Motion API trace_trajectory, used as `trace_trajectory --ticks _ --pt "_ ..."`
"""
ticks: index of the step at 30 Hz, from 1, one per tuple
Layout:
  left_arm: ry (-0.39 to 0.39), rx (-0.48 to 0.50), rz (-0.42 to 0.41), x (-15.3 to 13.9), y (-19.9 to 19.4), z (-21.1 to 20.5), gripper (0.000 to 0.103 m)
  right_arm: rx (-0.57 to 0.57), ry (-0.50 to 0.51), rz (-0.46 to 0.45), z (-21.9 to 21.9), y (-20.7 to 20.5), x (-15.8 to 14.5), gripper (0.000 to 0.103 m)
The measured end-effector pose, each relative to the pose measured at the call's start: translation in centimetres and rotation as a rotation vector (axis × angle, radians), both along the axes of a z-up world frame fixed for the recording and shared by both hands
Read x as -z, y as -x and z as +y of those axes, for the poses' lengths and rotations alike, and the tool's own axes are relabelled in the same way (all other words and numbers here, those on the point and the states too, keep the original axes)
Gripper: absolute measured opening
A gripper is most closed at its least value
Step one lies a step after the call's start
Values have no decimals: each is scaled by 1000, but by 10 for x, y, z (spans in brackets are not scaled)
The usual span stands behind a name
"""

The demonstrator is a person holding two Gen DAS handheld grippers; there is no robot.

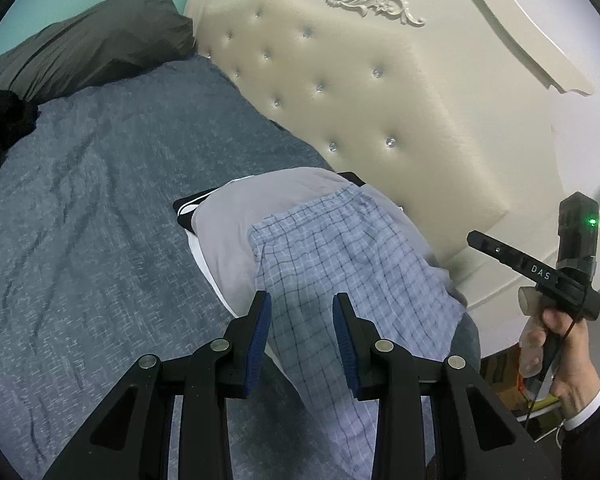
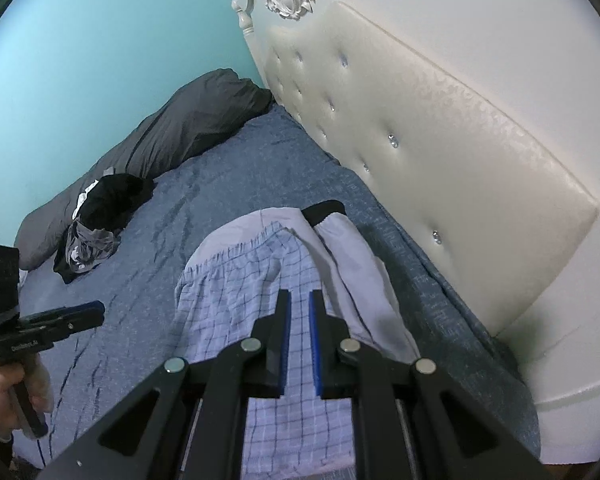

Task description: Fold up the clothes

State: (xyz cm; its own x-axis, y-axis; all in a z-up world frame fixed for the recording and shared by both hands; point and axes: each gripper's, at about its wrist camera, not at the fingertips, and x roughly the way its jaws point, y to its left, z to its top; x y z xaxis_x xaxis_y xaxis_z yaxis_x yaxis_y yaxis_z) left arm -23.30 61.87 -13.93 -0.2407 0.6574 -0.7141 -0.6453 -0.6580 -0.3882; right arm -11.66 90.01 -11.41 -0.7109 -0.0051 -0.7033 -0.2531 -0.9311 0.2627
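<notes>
Folded blue plaid shorts (image 1: pixel 340 252) lie on top of a folded grey garment (image 1: pixel 228 220) with a black-and-white piece under it, on the blue bedspread (image 1: pixel 92 208) near the headboard. The shorts also show in the right wrist view (image 2: pixel 240 288), as does the grey garment (image 2: pixel 352 264). My left gripper (image 1: pixel 302 300) is open and empty, just above the near end of the shorts. My right gripper (image 2: pixel 300 296) hovers over the shorts with its jaws a narrow gap apart, holding nothing; it also shows from the side in the left wrist view (image 1: pixel 476 238).
A cream tufted headboard (image 1: pixel 360 92) runs along the right of the bed. A dark grey pillow (image 2: pixel 188 128) lies at the far end by the teal wall. A heap of black and grey unfolded clothes (image 2: pixel 96 220) sits beside the pillow.
</notes>
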Motion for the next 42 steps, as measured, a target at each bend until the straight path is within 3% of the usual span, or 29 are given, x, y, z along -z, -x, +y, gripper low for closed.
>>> trace_trajectory --ticks 17,42 --pt "-14 -8 52 -49 -35 -42 35 -15 -32 16 -53 -32 -37 8" --pt "-44 -14 126 -96 -98 -110 36 18 -60 84 -147 -104 -95 9"
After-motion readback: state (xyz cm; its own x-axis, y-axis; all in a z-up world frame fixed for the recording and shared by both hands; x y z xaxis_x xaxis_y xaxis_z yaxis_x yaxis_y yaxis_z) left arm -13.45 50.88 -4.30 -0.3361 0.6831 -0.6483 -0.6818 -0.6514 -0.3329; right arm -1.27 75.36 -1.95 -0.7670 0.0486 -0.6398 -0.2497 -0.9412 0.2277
